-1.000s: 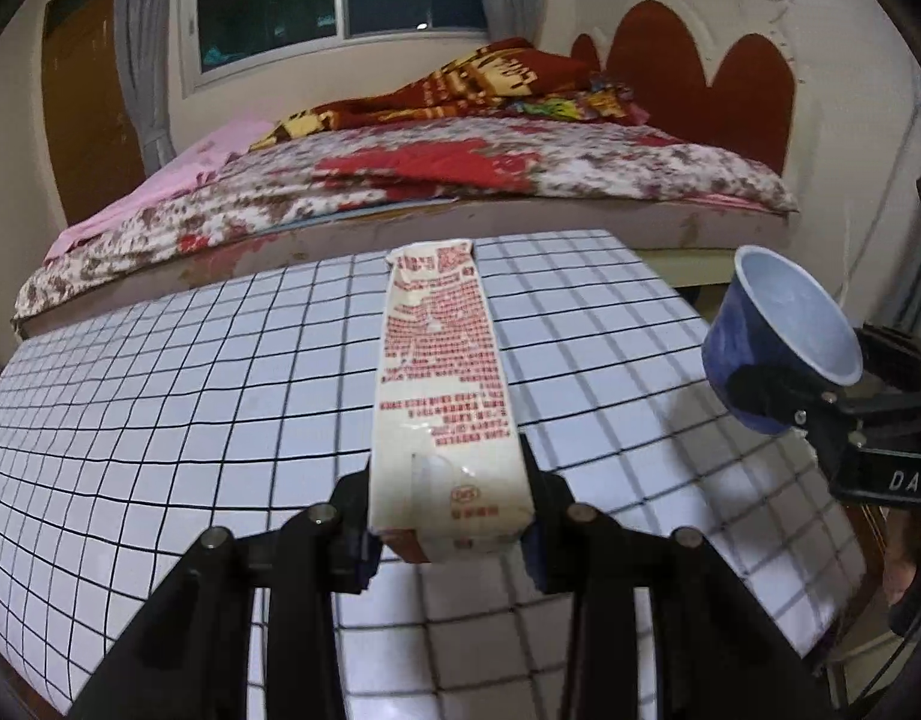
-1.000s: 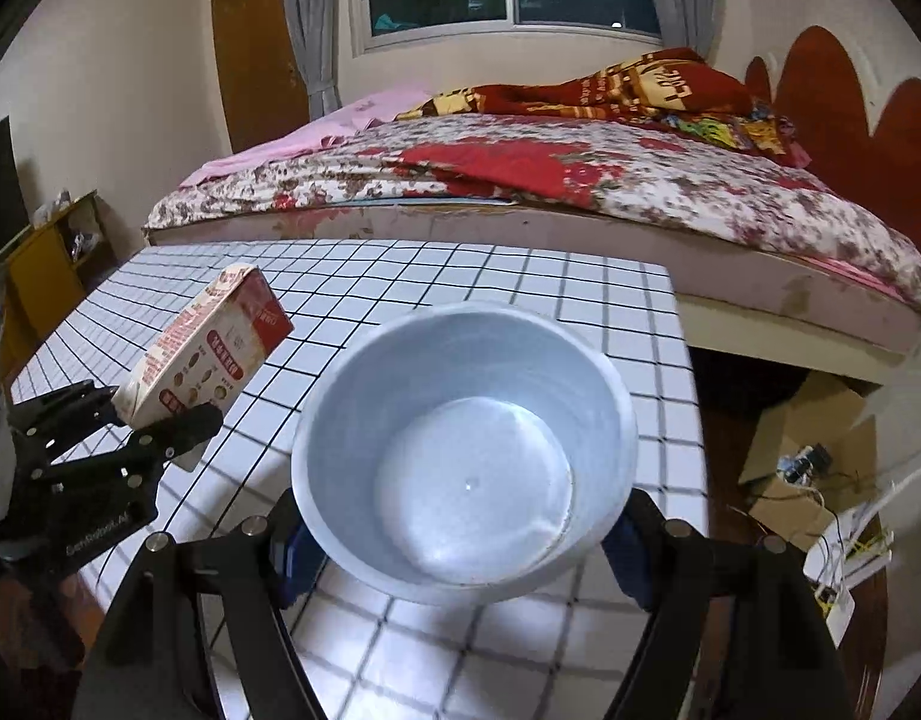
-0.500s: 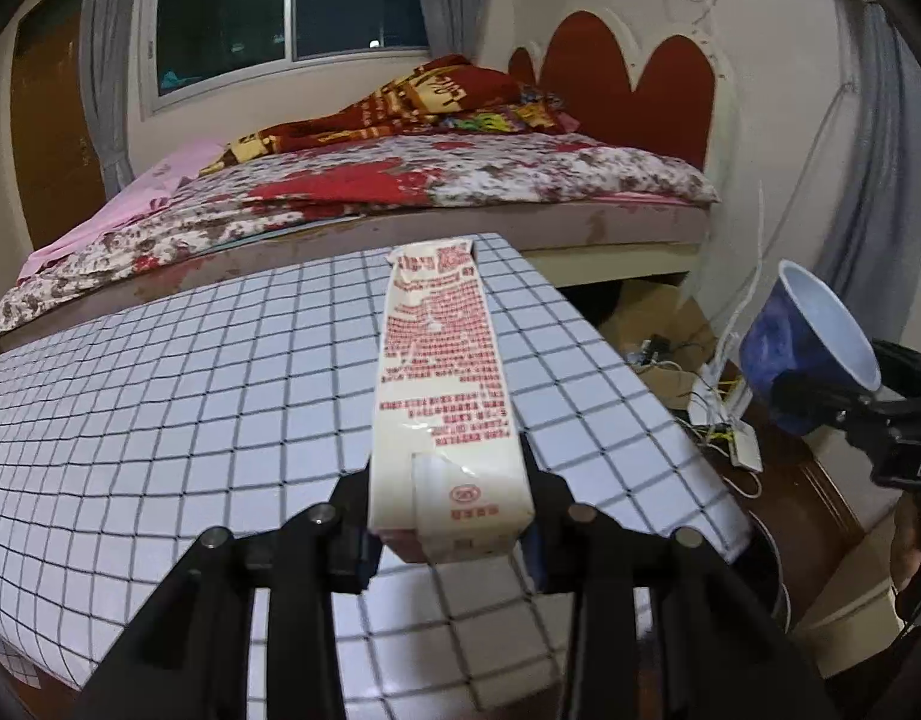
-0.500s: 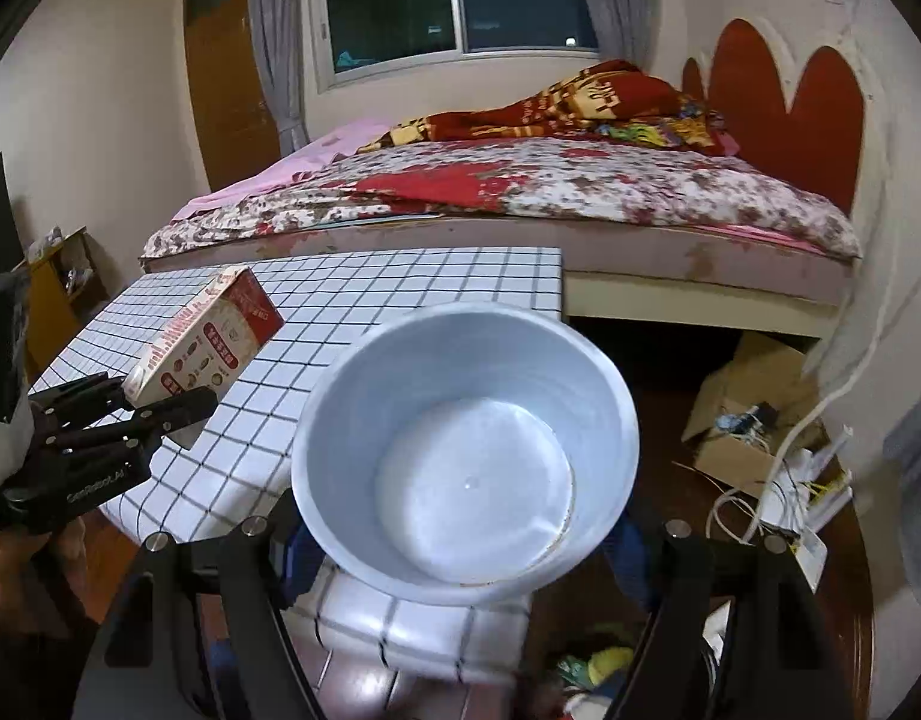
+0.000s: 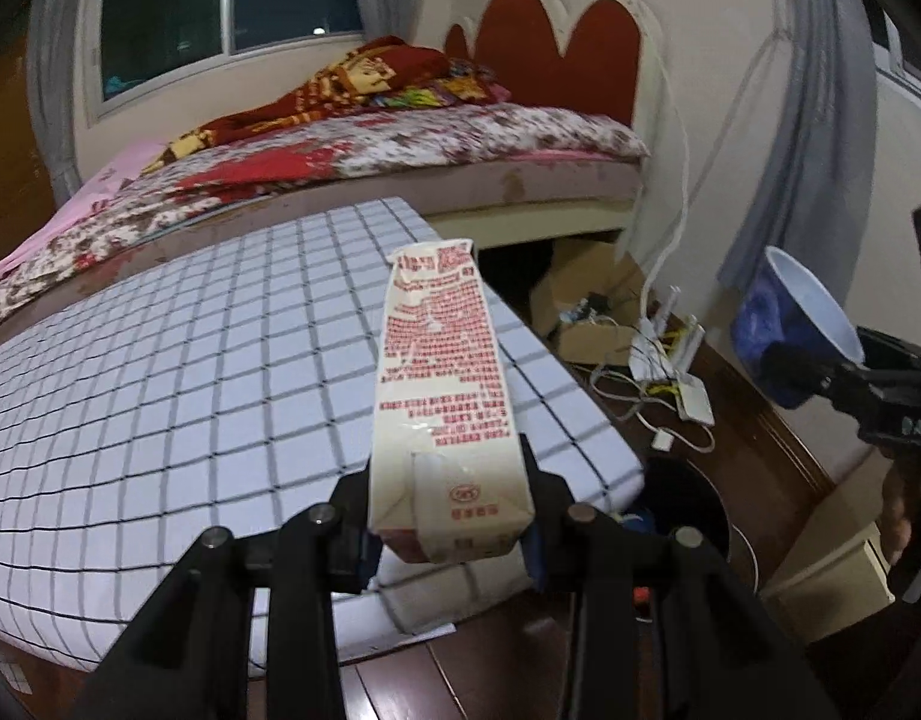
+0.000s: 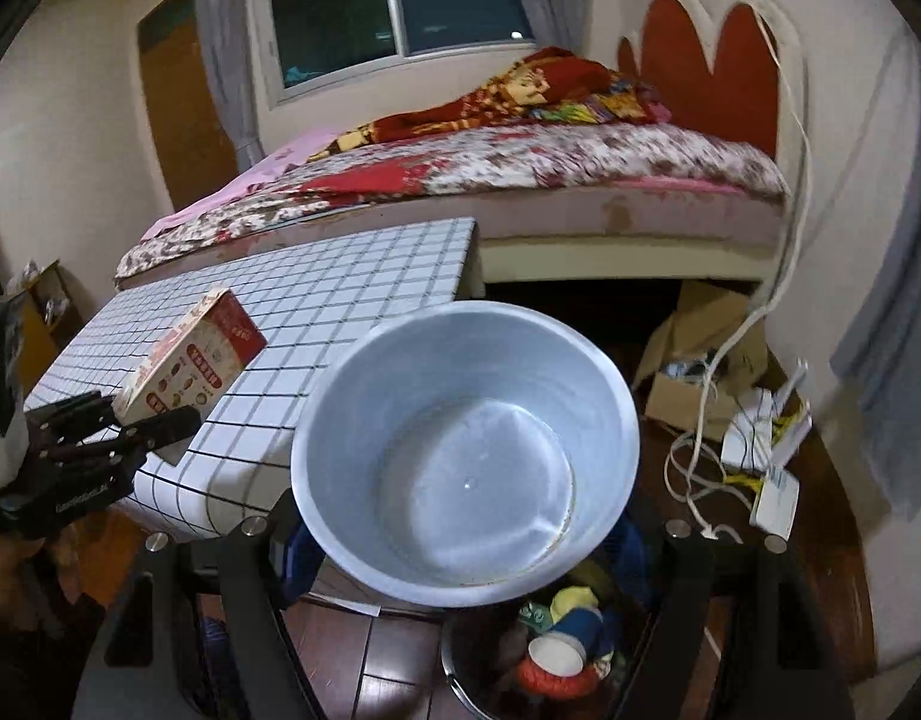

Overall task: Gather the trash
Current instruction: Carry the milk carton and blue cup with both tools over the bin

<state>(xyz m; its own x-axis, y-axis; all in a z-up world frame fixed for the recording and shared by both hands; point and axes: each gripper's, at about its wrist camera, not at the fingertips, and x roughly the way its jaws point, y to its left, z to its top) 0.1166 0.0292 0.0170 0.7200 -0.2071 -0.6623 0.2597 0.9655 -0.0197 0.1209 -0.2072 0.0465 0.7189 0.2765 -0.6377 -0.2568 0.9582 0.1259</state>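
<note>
My left gripper point(image 5: 448, 525) is shut on a cream milk carton point(image 5: 445, 396) with red print, held lengthwise over the right end of the checked table point(image 5: 160, 384). The same carton point(image 6: 190, 360) shows at the left of the right wrist view, in the left gripper point(image 6: 130, 432). My right gripper point(image 6: 460, 534) is shut on a blue paper bowl point(image 6: 466, 450), empty and white inside, held above a dark trash bin point(image 6: 556, 660) with cups and wrappers in it. From the left wrist view the bowl point(image 5: 790, 330) hangs at the right, and the bin point(image 5: 688, 510) sits just past the table's corner.
A bed point(image 5: 370, 150) with a floral cover runs behind the table. On the floor to the right lie a cardboard box point(image 6: 694, 360), white cables and a white router point(image 6: 772, 480). A hand point(image 5: 904, 510) holds the right gripper's handle.
Both grippers have swung to the right, off the table's middle toward its right end. The floor, cables and trash bin have come into view. Both grips are unchanged.
</note>
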